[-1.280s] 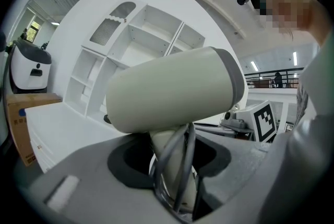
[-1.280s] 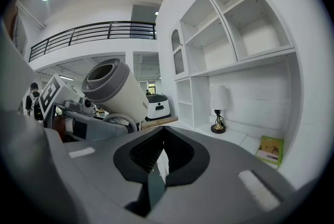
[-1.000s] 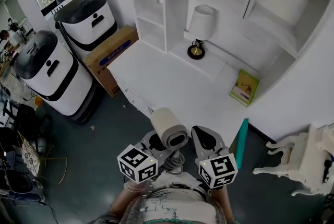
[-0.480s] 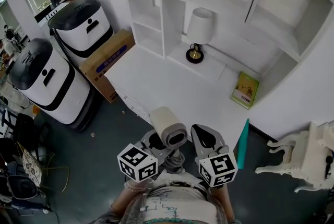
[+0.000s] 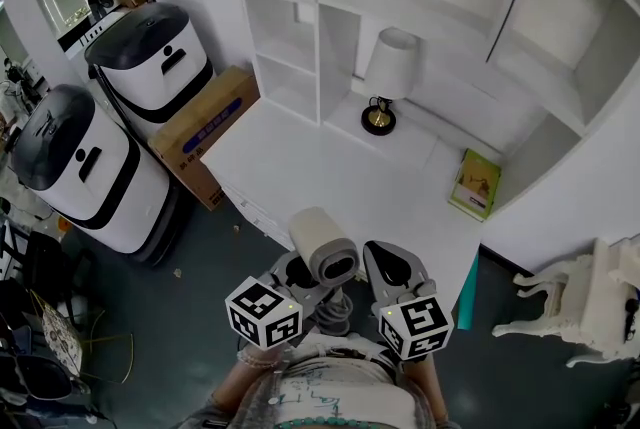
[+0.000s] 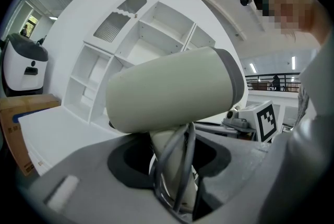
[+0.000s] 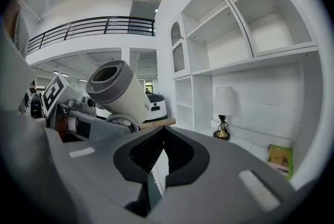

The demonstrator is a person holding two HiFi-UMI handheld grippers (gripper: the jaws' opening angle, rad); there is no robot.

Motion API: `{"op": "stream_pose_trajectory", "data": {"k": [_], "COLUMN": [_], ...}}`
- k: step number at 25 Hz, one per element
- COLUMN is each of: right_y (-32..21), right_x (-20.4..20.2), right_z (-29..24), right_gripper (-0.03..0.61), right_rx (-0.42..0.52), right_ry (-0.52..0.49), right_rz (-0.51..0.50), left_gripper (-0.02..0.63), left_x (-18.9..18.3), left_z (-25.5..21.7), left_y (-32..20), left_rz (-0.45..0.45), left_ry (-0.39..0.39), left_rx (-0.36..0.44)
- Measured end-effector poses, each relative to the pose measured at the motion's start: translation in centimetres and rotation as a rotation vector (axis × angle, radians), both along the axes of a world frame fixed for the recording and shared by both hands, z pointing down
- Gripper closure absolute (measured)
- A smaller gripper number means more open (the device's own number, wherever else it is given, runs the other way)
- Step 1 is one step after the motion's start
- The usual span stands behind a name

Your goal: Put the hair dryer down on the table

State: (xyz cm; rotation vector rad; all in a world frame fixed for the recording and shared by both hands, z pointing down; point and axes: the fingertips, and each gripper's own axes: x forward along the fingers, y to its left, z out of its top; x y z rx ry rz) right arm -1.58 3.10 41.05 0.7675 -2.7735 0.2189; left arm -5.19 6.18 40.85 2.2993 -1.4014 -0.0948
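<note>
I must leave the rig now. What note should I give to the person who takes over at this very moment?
Left gripper: shut on the handle of the cream plastic hair dryer, with its grey cord running between the jaws.
Right gripper: jaws together, nothing in them, beside the dryer.
The dryer is held in the air near the front edge of the white table.
Done: the dryer is in hand.
Left: bring it over a bare part of the table, lay it down, open the left gripper.

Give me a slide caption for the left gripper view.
Left gripper clamped on the handle of a cream hair dryer, its cord running alongside, white shelving behind.
</note>
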Motion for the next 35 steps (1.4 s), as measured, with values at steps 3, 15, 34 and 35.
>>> {"op": "stream_pose_trajectory", "data": {"k": [3, 15, 34, 35], "right_y": [-0.6, -2.4, -4.4, -4.6], "right_x": [-1.1, -5.2, -5.0, -4.7], "right_z": [0.3, 0.3, 1.7, 1.7], "right_gripper": [0.551, 0.551, 0.551, 0.551], "right_rx": [0.002, 0.004, -0.04, -0.043], "right_ry": [0.008, 0.023, 0.019, 0.018], "right_rz": [0.013, 0.098, 0.248, 0.249], "left_gripper": [0.431, 0.431, 0.431, 0.431], "left_x": [-1.2, -4.7, -5.5, -5.3], "left_z": [0.3, 0.8, 2.1, 2.2], "left_y": [-0.7, -2.9, -5.3, -5.5], "left_rz": [0.016, 0.126, 0.255, 0.254], "left_ry": [0.002, 0.016, -0.004, -0.003], "left_rx": [-0.003, -0.017, -0.059, -0.061]}}
